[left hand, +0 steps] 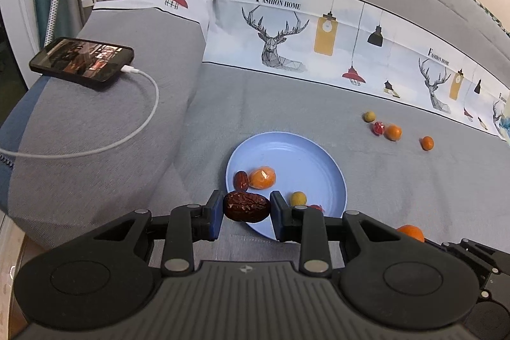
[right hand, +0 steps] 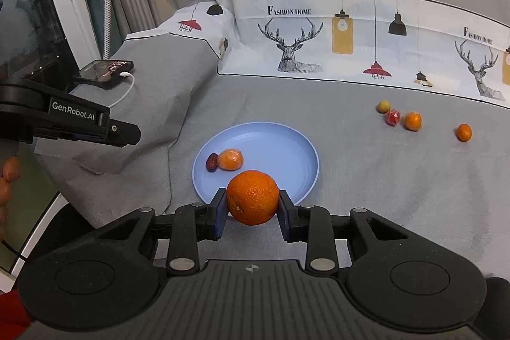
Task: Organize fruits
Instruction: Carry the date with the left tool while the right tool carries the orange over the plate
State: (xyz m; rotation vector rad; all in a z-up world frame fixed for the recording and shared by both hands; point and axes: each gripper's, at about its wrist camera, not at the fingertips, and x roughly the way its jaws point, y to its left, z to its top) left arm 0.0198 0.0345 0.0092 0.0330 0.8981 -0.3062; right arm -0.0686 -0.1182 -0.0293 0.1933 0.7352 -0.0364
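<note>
Nearest, we list our left gripper [left hand: 246,209], jaws clamped on a wrinkled red date [left hand: 246,206] above the near rim of the blue plate [left hand: 287,155]. Our right gripper [right hand: 252,206] grips a mandarin [right hand: 252,196] over that plate's near edge. On the plate we count a smaller date [left hand: 241,180], a wrapped orange fruit [left hand: 262,177] touching it, and a yellow-green fruit [left hand: 298,198]. Four small fruits [left hand: 392,132] lie on the grey bedspread [left hand: 382,180], well apart from the plate.
</note>
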